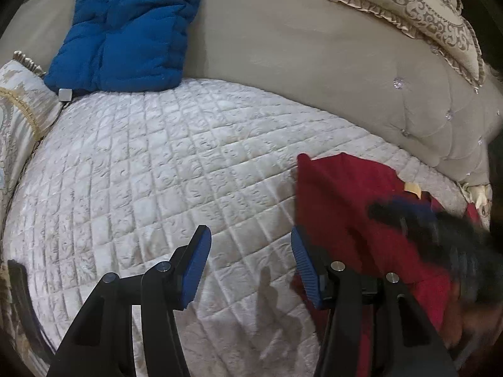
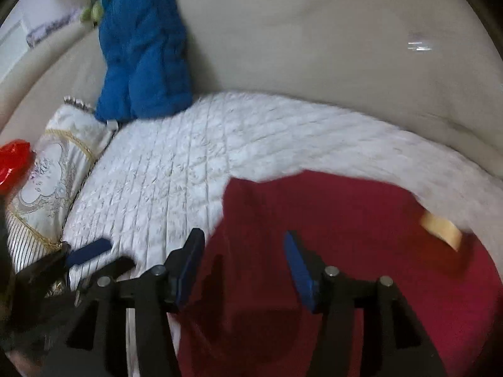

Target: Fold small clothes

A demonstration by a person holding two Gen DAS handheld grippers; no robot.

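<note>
A dark red garment (image 1: 352, 207) with a tan label (image 1: 413, 188) lies on the white quilted seat cover (image 1: 157, 172), at the right in the left wrist view. My left gripper (image 1: 250, 245) is open and empty, its right finger at the garment's left edge. In the right wrist view the red garment (image 2: 330, 220) fills the lower right, its label (image 2: 441, 229) at the far right. My right gripper (image 2: 243, 251) is open and empty above the garment. It shows blurred over the garment in the left wrist view (image 1: 440, 235). The left gripper shows at the lower left (image 2: 94, 257).
A blue padded jacket (image 1: 125, 31) leans on the beige sofa back (image 1: 283, 47). An ornate cushion (image 1: 408, 9) sits at the upper right, another cushion (image 1: 19, 106) at the left. A shiny red object (image 2: 12, 160) shows at the left edge.
</note>
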